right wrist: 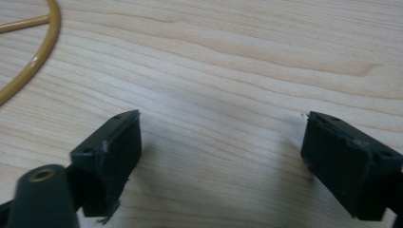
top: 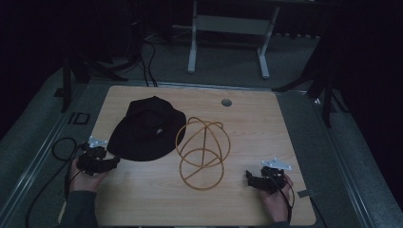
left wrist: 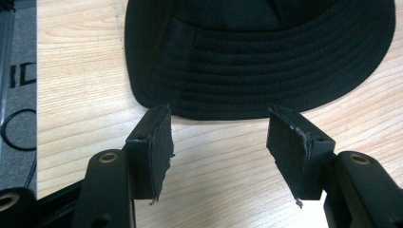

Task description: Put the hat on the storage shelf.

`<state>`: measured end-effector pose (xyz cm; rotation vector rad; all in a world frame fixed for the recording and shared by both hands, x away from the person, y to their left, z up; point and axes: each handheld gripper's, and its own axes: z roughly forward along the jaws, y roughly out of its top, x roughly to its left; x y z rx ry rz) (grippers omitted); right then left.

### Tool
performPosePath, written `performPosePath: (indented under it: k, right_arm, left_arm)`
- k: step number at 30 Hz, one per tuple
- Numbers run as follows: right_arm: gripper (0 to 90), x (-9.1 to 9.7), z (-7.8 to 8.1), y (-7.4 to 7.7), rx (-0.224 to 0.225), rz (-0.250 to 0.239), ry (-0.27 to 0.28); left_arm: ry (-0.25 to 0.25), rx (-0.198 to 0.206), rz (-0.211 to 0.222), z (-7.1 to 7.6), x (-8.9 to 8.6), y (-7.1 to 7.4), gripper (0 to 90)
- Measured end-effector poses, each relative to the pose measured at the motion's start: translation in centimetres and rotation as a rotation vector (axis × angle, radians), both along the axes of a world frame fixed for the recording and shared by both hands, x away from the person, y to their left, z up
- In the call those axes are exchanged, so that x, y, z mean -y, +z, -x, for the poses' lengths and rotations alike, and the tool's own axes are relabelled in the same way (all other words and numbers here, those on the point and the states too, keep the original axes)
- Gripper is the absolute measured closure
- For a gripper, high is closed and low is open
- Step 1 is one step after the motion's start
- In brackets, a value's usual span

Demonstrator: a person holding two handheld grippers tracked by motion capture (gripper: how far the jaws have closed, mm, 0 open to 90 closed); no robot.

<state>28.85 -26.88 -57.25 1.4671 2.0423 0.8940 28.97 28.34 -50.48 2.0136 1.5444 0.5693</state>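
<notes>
A black bucket hat point(top: 145, 128) lies flat on the wooden table point(top: 247, 123), left of centre. Beside it on the right stands a golden wire hat stand point(top: 202, 152) made of rings. My left gripper point(top: 111, 163) rests at the table's left edge, open, its jaws aimed at the hat's brim point(left wrist: 237, 102) and just short of it, with nothing between them point(left wrist: 218, 137). My right gripper point(top: 249, 175) sits near the front right, open over bare wood point(right wrist: 221, 142). A curve of the wire stand point(right wrist: 33, 61) lies ahead and to the left of its jaws.
A round grey grommet point(top: 226, 102) is set in the table's far edge. Black cable point(top: 59, 149) loops off the left side onto grey floor. A white desk frame point(top: 228, 38) stands beyond the table.
</notes>
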Motion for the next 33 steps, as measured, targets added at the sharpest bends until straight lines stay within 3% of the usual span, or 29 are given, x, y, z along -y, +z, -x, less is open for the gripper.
performPosePath:
  k: [17,24,33]
  right_arm:
    - [14.7,-0.1,0.1,0.0,0.003,-0.001,0.004]
    - [14.7,-0.1,0.1,0.0,0.004,0.0,0.008]
    - [14.7,-0.2,0.1,0.0,0.003,-0.002,0.012]
  left_arm:
    - [-0.016,-0.03,0.01,-0.1,0.0,0.7,45.4]
    - [-0.016,-0.044,0.003,-0.4,-0.5,1.4,41.1]
    - [-0.058,-0.069,-0.009,-1.2,-0.3,2.4,42.5]
